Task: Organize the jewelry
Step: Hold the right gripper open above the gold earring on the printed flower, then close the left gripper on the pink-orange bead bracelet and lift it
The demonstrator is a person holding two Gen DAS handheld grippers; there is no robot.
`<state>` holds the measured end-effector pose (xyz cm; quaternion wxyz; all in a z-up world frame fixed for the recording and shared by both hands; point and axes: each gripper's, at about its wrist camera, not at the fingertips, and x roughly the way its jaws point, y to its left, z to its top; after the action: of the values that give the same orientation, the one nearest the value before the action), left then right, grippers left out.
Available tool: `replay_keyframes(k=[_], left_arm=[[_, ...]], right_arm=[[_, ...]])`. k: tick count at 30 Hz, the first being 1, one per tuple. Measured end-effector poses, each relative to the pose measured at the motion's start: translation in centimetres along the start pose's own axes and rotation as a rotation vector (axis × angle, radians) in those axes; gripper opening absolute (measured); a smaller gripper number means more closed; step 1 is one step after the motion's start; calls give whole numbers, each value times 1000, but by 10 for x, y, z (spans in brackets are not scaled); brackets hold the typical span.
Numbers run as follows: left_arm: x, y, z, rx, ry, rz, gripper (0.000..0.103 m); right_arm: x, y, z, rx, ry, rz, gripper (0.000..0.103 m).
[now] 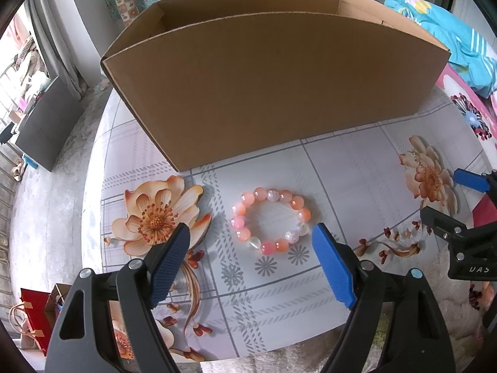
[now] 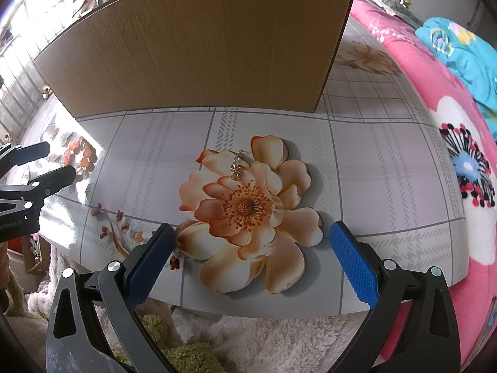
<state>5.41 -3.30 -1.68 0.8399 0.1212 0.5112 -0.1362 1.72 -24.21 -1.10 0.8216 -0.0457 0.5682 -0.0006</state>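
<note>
A pink and orange bead bracelet point(image 1: 271, 220) lies on the flowered tabletop point(image 1: 357, 168) in front of a brown cardboard box point(image 1: 267, 84). My left gripper point(image 1: 251, 236) is open and empty, its blue pads just short of the bracelet on either side. In the right wrist view a small silver chain point(image 2: 237, 165) lies on a printed flower, ahead of my right gripper point(image 2: 251, 236), which is open and empty. The bracelet point(image 2: 79, 154) and the left gripper point(image 2: 54, 163) show at far left there. The right gripper point(image 1: 450, 199) shows at the right edge of the left wrist view.
The box point(image 2: 198, 46) stands open-topped across the back of the table. A pink flowered blanket point(image 2: 435, 118) and blue cloth point(image 2: 459, 52) lie to the right. A fluffy rug point(image 2: 248, 342) is below the near table edge. Red bags point(image 1: 34, 310) stand on the floor at left.
</note>
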Motion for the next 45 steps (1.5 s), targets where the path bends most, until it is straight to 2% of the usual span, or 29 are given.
replay_keyframes(k=[8,11,13,17,21,26,30,31,33,35,36,38,41,45], left_arm=[[0,-2,-1,6,-9,11,79],[-6,-2,-6,19,-58,-13,79],[-13,-2,-11,31,-112,-55,79],[-19,-5,-17,67,-157,-133,61],[-15,-12,-20,106,-151,-171,41],[-2,-15,-18,124,-112,-155,27],[2,-15,-15,139,-118,-135,23],[3,-18,-14,140,-120,-135,22],[4,-17,-13,142,-125,-135,15],[4,-15,-12,146,-128,-132,10],[4,-15,-11,147,-128,-135,10],[4,-15,-10,145,-129,-140,9],[5,-15,-9,144,-131,-145,9],[6,-12,-7,132,-131,-157,9]], right_arm=[[-1,1,-2,7,-16,-4,95],[0,1,-1,6,-15,-4,95],[0,1,-1,6,-15,-4,95],[0,1,-1,6,-16,-4,95],[0,1,-2,6,-20,-4,95],[-3,-3,1,13,-16,25,95],[-15,-21,5,95,-69,116,95],[-16,-22,7,96,-74,118,92],[-18,-21,12,66,-82,121,83],[-19,-19,17,46,-98,124,69],[-19,-18,18,43,-103,130,66],[-16,-16,23,37,-108,148,50],[-9,-16,30,33,-106,151,35],[-2,-14,37,11,-93,147,23]])
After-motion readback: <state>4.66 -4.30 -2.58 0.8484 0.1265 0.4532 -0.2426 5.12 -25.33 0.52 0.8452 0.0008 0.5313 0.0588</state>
